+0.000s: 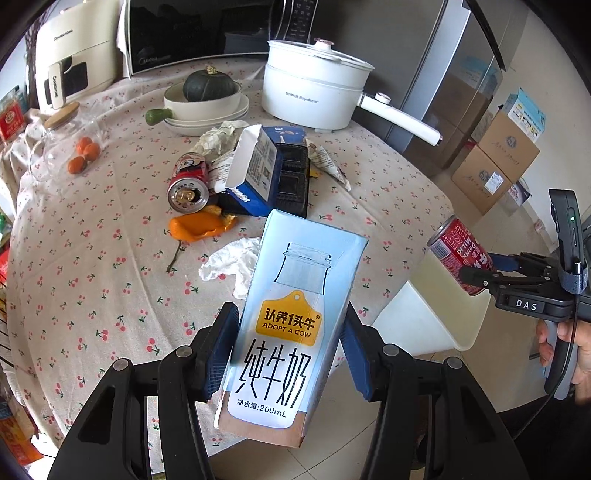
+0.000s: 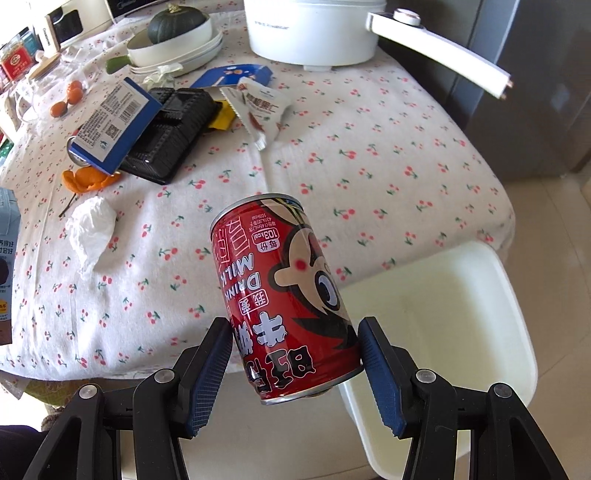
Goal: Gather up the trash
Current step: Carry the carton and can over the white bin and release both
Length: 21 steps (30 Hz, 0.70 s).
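My left gripper (image 1: 290, 350) is shut on a pale blue 200 mL milk carton (image 1: 291, 325), held above the table's near edge. My right gripper (image 2: 295, 354) is shut on a red milk drink can (image 2: 284, 295), held tilted beside the white bin (image 2: 461, 314); the can also shows in the left wrist view (image 1: 460, 253) over the bin (image 1: 436, 314). On the table lie a second red can (image 1: 188, 184), a blue box (image 1: 258, 166), a black plastic tray (image 1: 293, 177), orange peel (image 1: 199, 227), a crumpled tissue (image 1: 232, 262) and a torn sachet (image 2: 258, 107).
A white electric pot (image 1: 314, 85) with a long handle, a bowl with a dark squash (image 1: 207, 92), a glass jar with small oranges (image 1: 70, 147) and a microwave (image 1: 199, 29) stand at the back. Cardboard boxes (image 1: 495, 162) sit on the floor at right.
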Motion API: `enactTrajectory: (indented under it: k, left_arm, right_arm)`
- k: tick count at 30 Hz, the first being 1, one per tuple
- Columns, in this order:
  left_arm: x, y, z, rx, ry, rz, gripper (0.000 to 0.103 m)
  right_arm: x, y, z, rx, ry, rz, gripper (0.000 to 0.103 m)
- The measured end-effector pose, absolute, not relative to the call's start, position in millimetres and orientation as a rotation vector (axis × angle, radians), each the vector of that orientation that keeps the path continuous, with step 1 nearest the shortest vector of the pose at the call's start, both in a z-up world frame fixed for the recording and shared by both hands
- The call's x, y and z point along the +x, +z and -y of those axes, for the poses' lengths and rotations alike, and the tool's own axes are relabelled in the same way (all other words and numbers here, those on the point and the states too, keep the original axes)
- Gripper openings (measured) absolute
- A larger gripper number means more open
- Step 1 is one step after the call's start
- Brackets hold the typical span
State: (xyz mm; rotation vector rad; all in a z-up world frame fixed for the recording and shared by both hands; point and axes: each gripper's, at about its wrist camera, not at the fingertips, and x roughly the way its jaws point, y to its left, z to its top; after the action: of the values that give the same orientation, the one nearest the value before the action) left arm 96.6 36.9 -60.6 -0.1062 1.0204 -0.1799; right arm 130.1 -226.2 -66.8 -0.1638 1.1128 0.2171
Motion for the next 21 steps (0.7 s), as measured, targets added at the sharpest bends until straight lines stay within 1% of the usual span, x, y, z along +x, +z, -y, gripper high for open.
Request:
enactTrajectory:
  k: [7, 21]
  left_arm:
    - [106.4, -71.4, 10.8, -0.049, -0.252, -1.043, 0.058]
    - [122.0, -92.3, 135.6, 0.055, -0.455, -1.047, 0.058]
  right_arm:
    - [117.3, -74.5, 273.5, -0.140, 0.147, -1.134, 0.061]
    - [100.3, -96.9, 367.9, -0.042, 0.020, -1.185, 0.061]
